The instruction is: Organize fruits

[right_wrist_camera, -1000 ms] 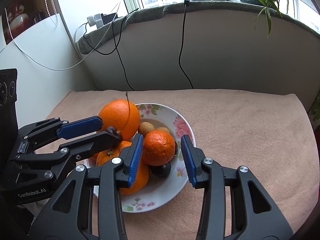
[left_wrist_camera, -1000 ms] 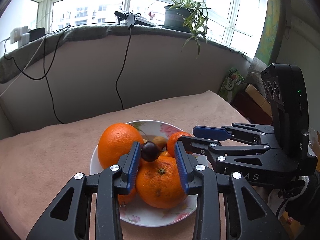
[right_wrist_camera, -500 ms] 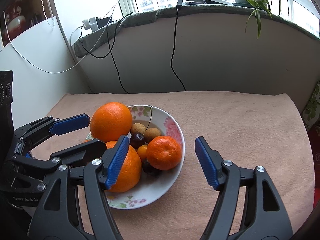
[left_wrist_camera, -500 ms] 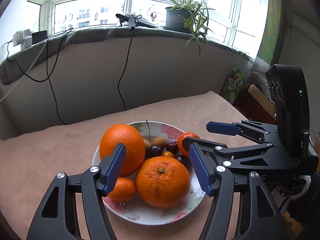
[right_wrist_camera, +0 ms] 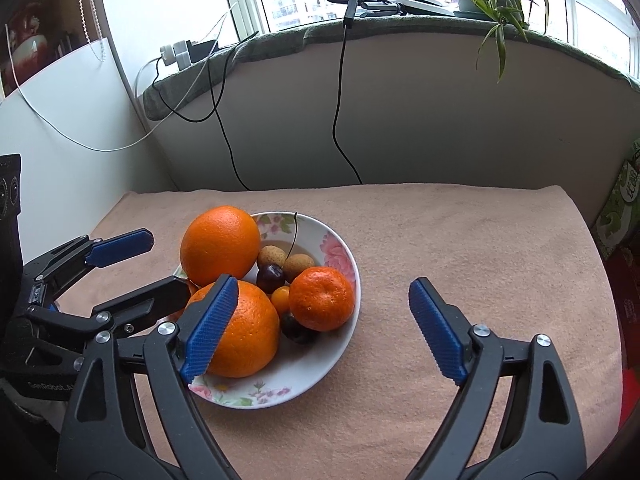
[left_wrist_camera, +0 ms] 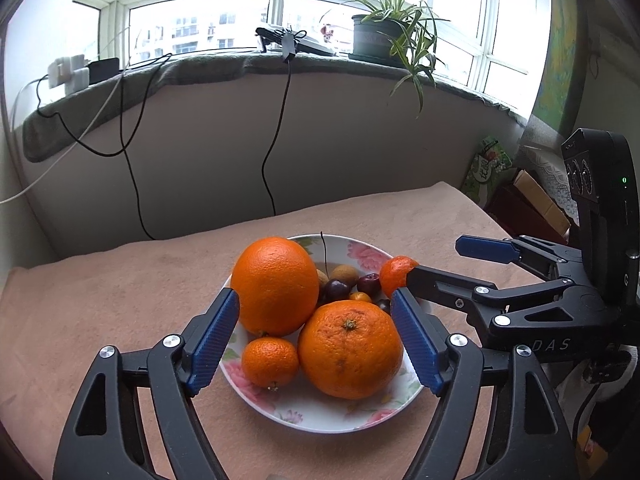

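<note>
A floral plate (left_wrist_camera: 316,414) (right_wrist_camera: 340,248) sits on the pink cloth and holds two large oranges (left_wrist_camera: 276,284) (right_wrist_camera: 218,244), two small mandarins (left_wrist_camera: 270,362) (right_wrist_camera: 322,298), dark cherries (left_wrist_camera: 336,290) (right_wrist_camera: 271,278), brown longans (right_wrist_camera: 300,264) and a small yellow fruit (right_wrist_camera: 281,297). My left gripper (left_wrist_camera: 316,336) is open and empty, held just above the plate's near side. My right gripper (right_wrist_camera: 324,332) is open and empty, above the plate's right edge. Each gripper also shows in the other's view, the right one (left_wrist_camera: 448,264) and the left one (right_wrist_camera: 160,264).
A curved wall with hanging black cables (left_wrist_camera: 280,120) stands behind the table. The sill above holds a potted plant (left_wrist_camera: 384,36) and chargers (left_wrist_camera: 68,74). Boxes and a green bag (left_wrist_camera: 488,164) lie past the table's right edge.
The left gripper opened and let go of a cherry, which now lies in the plate. The right gripper opened around the mandarin. Both grippers pulled back from the plate.
</note>
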Demonstrator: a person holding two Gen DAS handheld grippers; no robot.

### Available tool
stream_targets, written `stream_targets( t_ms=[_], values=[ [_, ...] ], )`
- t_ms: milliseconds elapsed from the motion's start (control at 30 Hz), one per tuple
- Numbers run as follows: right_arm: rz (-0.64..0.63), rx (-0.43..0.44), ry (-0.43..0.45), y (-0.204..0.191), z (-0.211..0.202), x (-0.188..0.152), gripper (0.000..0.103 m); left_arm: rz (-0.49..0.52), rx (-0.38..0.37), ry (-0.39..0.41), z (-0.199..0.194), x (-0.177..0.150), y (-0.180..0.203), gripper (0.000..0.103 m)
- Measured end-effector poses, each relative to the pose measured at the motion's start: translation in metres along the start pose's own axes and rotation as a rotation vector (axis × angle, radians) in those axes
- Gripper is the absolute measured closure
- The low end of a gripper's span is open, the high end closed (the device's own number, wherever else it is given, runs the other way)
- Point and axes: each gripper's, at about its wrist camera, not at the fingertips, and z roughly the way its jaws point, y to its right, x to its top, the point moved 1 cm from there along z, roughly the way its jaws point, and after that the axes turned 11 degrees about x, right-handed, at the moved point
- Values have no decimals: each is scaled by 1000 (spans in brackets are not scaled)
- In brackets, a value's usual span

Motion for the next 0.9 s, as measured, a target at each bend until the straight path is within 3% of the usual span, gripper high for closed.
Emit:
stream_targets(
  t_ms=[467, 900],
  values=[
    [10, -10, 27, -8, -16, -5, 13, -31, 3, 6, -11, -9, -7, 25],
    [-60, -76, 127, -44, -57, -15, 13, -61, 46, 90, -65, -17, -20, 21]
  ],
)
